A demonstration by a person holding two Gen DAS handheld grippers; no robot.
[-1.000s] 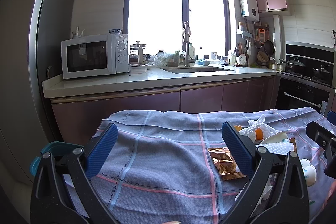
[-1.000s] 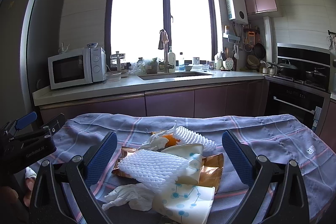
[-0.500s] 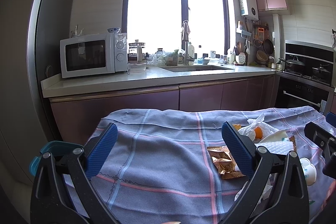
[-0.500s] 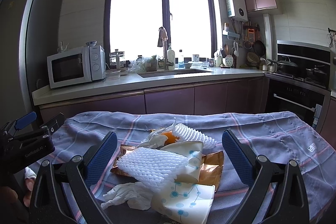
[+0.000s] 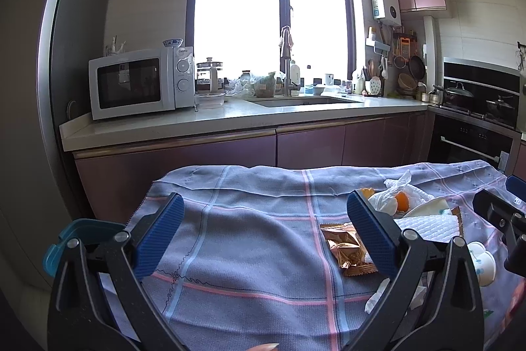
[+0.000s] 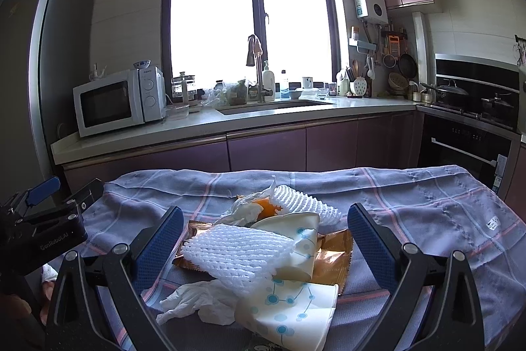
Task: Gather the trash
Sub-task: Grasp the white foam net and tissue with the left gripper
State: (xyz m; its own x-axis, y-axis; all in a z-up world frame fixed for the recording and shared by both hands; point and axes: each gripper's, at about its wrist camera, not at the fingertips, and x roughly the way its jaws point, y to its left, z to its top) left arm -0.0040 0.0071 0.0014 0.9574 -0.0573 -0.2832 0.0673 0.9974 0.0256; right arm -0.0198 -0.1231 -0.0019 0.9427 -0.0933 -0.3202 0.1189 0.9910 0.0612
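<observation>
Two wrist views of a kitchen table draped in a grey-blue checked cloth [image 6: 427, 206], with a heap of trash lying on it. In the right wrist view, the right gripper [image 6: 263, 239] has its blue-padded jaws spread wide, empty, framing the heap from the near side. Nearest the camera lies a flattened paper cup [image 6: 289, 314] printed with blue dots, with a crumpled white tissue [image 6: 197, 301] just beside it on the left. Over these rests a sheet of white foam fruit netting [image 6: 236, 252], which overlaps a gold foil wrapper [image 6: 332, 259] and a second paper cup [image 6: 296, 226]. Farther back, a piece of orange peel [image 6: 266, 206] sits between a thin white plastic scrap [image 6: 246, 209] and a second foam net [image 6: 305, 203]. The left gripper [image 5: 263, 239] also has its jaws spread wide and holds nothing; in its own view the cloth between the jaws is bare fabric, and the heap lies to the right, with a crumpled foil wrapper [image 5: 345, 249] partly hidden behind the right-hand finger. Background: a white microwave [image 6: 118, 101], a sink with faucet [image 6: 259, 81] under the window, and a built-in oven [image 6: 466, 147] at right.
</observation>
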